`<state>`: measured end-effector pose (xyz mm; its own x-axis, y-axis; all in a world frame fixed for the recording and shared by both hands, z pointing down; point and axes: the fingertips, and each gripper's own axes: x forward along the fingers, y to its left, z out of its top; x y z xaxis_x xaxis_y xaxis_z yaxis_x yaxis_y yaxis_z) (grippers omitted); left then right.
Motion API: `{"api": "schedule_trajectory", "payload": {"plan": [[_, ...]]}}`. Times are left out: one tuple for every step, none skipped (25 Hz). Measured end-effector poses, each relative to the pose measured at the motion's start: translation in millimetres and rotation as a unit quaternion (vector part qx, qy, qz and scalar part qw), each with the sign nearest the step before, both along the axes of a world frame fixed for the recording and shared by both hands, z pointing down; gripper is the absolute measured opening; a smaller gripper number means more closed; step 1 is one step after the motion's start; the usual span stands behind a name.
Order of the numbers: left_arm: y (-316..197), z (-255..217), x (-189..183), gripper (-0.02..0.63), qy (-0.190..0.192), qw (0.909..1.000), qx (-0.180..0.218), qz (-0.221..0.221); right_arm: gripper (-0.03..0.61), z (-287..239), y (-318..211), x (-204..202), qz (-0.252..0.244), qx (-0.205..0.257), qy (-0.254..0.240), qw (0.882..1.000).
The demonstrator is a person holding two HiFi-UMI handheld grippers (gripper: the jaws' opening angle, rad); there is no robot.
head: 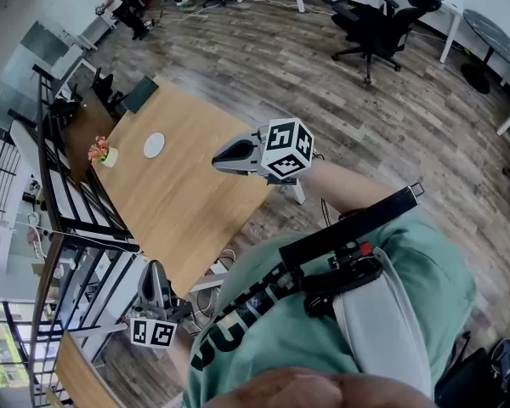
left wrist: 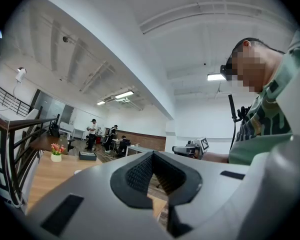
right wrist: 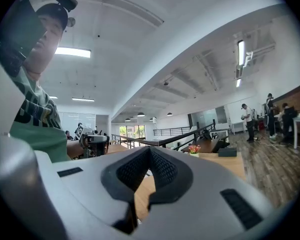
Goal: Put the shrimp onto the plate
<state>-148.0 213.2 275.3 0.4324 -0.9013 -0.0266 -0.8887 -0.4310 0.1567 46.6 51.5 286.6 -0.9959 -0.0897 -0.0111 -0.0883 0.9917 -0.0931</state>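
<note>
Claw of right hand (head: 218,157) was pinched together, empty, at frame centre; left claw (head: 155,268), lower left, likewise. Small white round plate (head: 154,145) lay on long wooden counter (head: 187,202).

The light-brown rectangular wooden table (head: 183,198) before both tongs looks smooth and matt. The grey plastic left gripper (left wrist: 151,156) and the grey plastic right gripper (right wrist: 149,151) have matt shells, and their black pads (left wrist: 137,176) are finely ribbed. The grey-brown plank floor (head: 323,92) beyond the right gripper shows wood grain.
</note>
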Motion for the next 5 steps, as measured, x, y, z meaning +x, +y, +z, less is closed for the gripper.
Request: {"api": "schedule_trajectory", "payload": {"plan": [[-0.7,-0.9,-2.2,0.005,0.001,1.0,0.001,0.0,0.008,-1.2,-0.7,-1.7,0.001,0.001,0.0,1.0],[-1.4,-2.1,-4.4,0.005,0.002,1.0,0.003,0.0,0.008,-2.3,-1.3,-3.6,0.001,0.002,0.001,1.0],[-2.1,-3.5,-6.5,0.005,0.002,1.0,0.004,0.001,0.008,-3.5,-1.7,-5.5,0.001,0.003,0.001,1.0],[-2.9,-5.0,-8.5,0.005,0.003,1.0,0.006,0.001,0.008,-4.6,-1.9,-7.5,0.001,0.004,0.001,1.0],[-3.7,-6.5,-10.5,0.005,0.003,1.0,0.008,0.002,0.008,-5.8,-2.1,-9.5,0.001,0.005,0.001,1.0]]}}
